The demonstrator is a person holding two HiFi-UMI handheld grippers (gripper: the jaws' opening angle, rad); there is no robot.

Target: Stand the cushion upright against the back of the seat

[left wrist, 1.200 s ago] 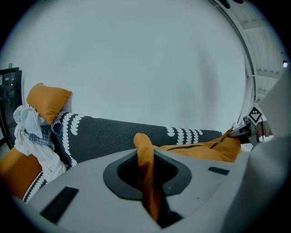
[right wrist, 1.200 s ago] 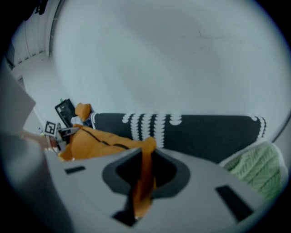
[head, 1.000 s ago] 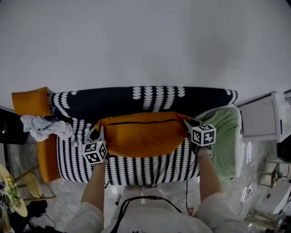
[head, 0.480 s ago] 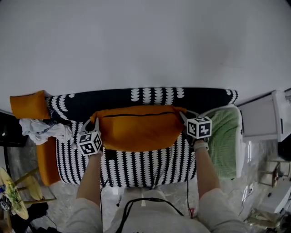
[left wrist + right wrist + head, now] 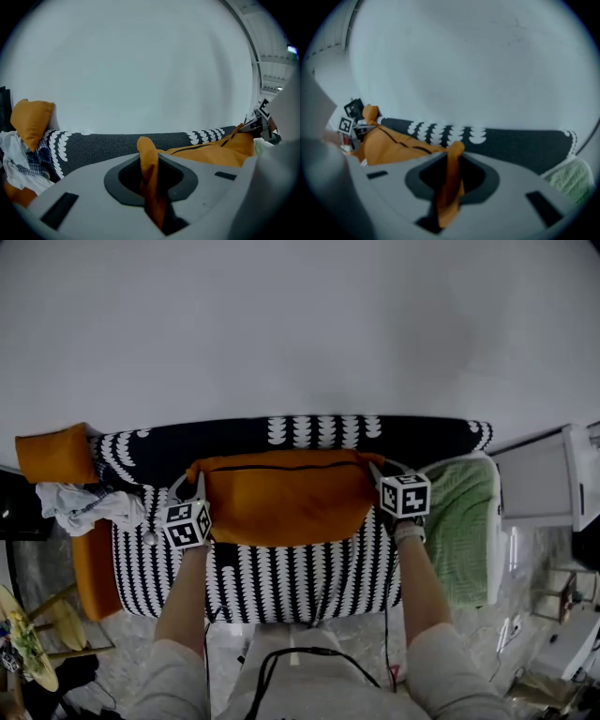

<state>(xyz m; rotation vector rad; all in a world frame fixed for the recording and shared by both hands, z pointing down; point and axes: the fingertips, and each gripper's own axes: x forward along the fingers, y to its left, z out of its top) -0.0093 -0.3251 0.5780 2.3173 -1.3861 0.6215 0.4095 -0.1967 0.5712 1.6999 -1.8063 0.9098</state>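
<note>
Head view: cushion [image 5: 281,498] across sofa [image 5: 309,582], near its back;
Left gripper [image 5: 190,491]: jaws pinch cushion's left corner;
Right gripper [image 5: 380,474]: jaws pinch right corner

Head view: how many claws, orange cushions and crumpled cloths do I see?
Claws: 2, left claw, right claw
Orange cushions: 2, held cushion, spare cushion
Crumpled cloths: 1, crumpled cloth
Total: 5
Orange slab left out: unclear.

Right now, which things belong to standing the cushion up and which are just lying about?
In the job: big orange cushion; left gripper and right gripper, each shut on a corner; patterned seat back.
Lying about: small orange cushion; crumpled clothes; green cloth.
</note>
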